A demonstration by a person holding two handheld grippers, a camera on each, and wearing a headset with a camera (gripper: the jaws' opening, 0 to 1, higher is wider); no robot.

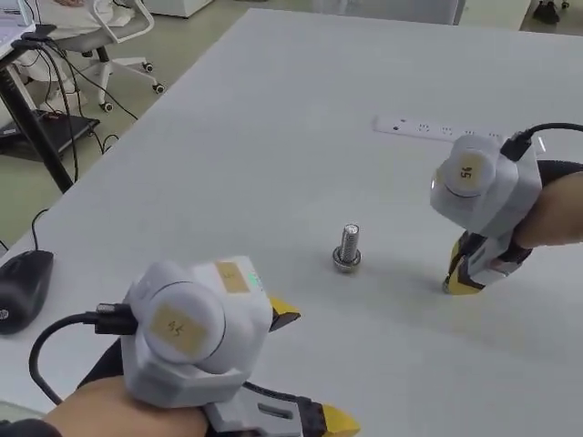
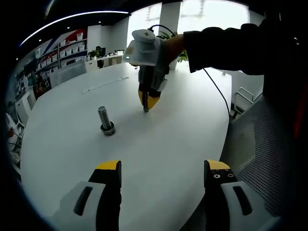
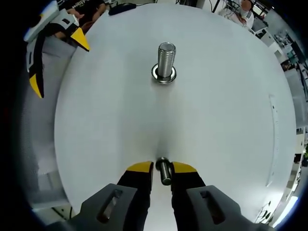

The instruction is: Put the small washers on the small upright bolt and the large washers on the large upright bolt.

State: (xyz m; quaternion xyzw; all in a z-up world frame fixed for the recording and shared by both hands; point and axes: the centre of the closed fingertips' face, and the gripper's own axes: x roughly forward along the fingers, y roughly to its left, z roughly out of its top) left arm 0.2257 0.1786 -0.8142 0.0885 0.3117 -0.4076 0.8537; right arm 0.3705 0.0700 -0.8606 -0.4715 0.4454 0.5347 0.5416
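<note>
While the right hand-held gripper [image 3: 162, 166] is clamped on a small bolt [image 3: 165, 174] low over the white bench [image 1: 273, 137], the large bolt [image 1: 347, 248] stands upright mid-bench, well apart from it; the left hand-held gripper [image 2: 162, 166] hovers with jaws apart, holding nothing.

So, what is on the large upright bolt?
The large upright bolt has a bare thread, with one metal ring around its foot. Whether further washers lie beneath that ring is covered.
</note>
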